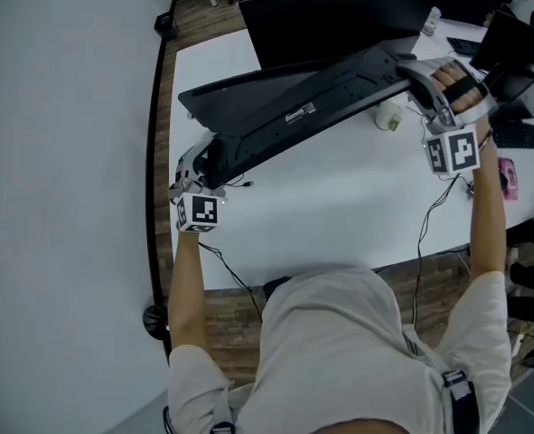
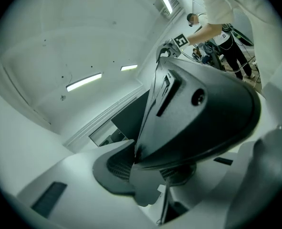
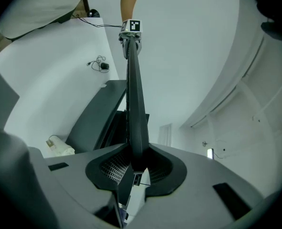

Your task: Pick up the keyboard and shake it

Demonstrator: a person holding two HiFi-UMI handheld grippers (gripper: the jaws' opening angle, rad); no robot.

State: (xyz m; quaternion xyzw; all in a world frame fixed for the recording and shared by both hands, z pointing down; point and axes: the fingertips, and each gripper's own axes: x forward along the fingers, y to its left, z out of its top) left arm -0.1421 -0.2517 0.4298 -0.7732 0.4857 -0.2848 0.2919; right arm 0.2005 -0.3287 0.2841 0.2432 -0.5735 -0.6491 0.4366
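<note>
My left tongs (image 1: 205,158) and right tongs (image 1: 418,80) each clamp one end of the black plastic keyboard (image 1: 312,107), underside-up over the white bench (image 1: 339,206). I should shake both ends together, grips firm.

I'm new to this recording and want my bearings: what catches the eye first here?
A long black keyboard hangs above the white table, underside toward the head camera. The left tool clamps one end and the right tool the other. Behind it a dark monitor stands at the table's far edge.
</note>
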